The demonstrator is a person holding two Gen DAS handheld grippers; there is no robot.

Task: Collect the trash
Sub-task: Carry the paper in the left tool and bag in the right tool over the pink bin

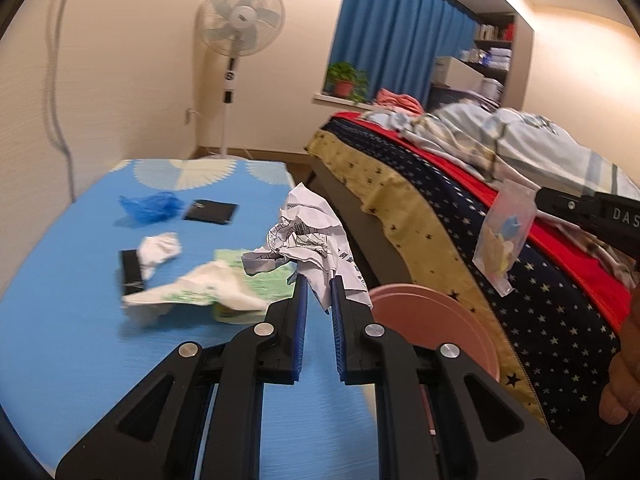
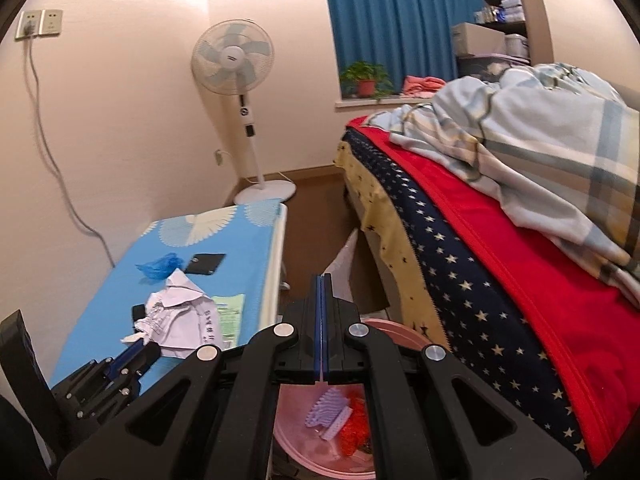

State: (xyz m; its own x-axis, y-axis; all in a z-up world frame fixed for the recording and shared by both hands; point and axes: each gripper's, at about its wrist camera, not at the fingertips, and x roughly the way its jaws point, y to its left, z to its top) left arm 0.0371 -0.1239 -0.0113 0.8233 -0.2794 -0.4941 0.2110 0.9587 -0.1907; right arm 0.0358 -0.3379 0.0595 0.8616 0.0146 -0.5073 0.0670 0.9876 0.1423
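My left gripper (image 1: 319, 285) is shut on a crumpled sheet of printed paper (image 1: 308, 236), held above the right edge of the blue-clothed table (image 1: 72, 320). In the right wrist view the same left gripper (image 2: 134, 350) and paper (image 2: 180, 316) sit at the lower left. My right gripper (image 2: 322, 278) is shut on a thin clear plastic bag (image 2: 345, 266). That bag (image 1: 505, 236), with small coloured bits inside, hangs from the right gripper (image 1: 540, 199) beside the bed. A pink bin (image 2: 384, 330) stands under both grippers, with purple and orange trash inside.
On the table lie a blue plastic wad (image 1: 150, 206), a white tissue (image 1: 160, 250), a white-and-green wrapper (image 1: 200, 294) and black cards (image 1: 210, 211). A bed (image 2: 500, 264) with rumpled bedding fills the right. A standing fan (image 2: 234, 60) is at the far wall. A hand (image 1: 622, 368) shows at the right edge.
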